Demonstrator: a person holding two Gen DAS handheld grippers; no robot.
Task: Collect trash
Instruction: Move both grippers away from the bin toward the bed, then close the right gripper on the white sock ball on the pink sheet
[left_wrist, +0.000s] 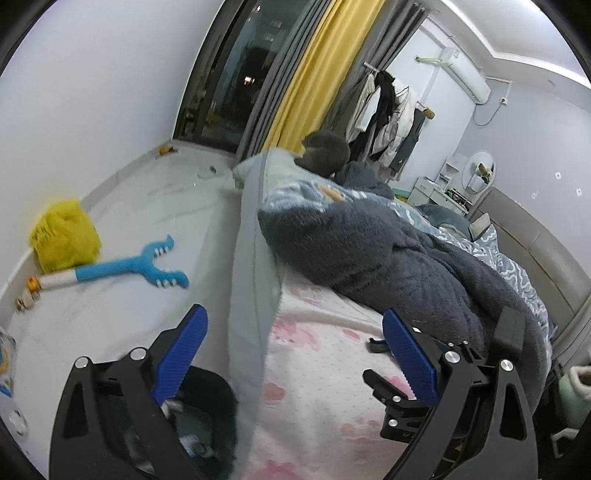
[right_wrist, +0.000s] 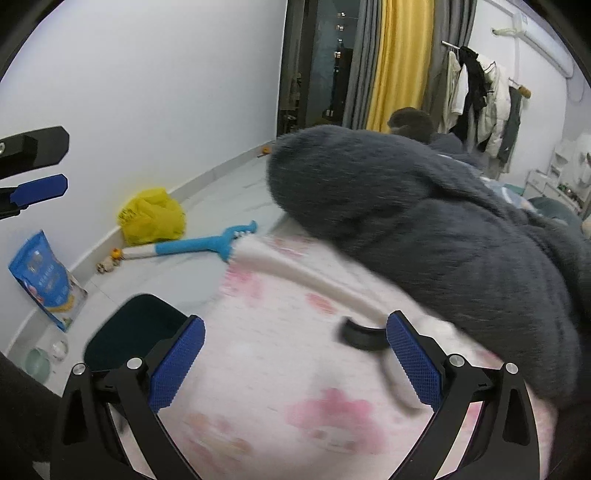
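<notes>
- Black curved scrap (right_wrist: 360, 338) is lying on the pink sheet (right_wrist: 266, 369), its long axis running toward the bed's side edge.
- Right gripper (right_wrist: 295, 354) is gaping wide, empty, right finger touching the scrap.
- Left gripper (left_wrist: 291, 350) is gaping wide, empty.

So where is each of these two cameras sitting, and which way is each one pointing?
Left wrist: sits on the left gripper, looks along its open blue fingers past the bed edge to the window; the right gripper shows.
Right wrist: sits on the right gripper, over the pink sheet; the left gripper's finger shows.
Both share the yellow bag, blue toy and grey blanket.
</notes>
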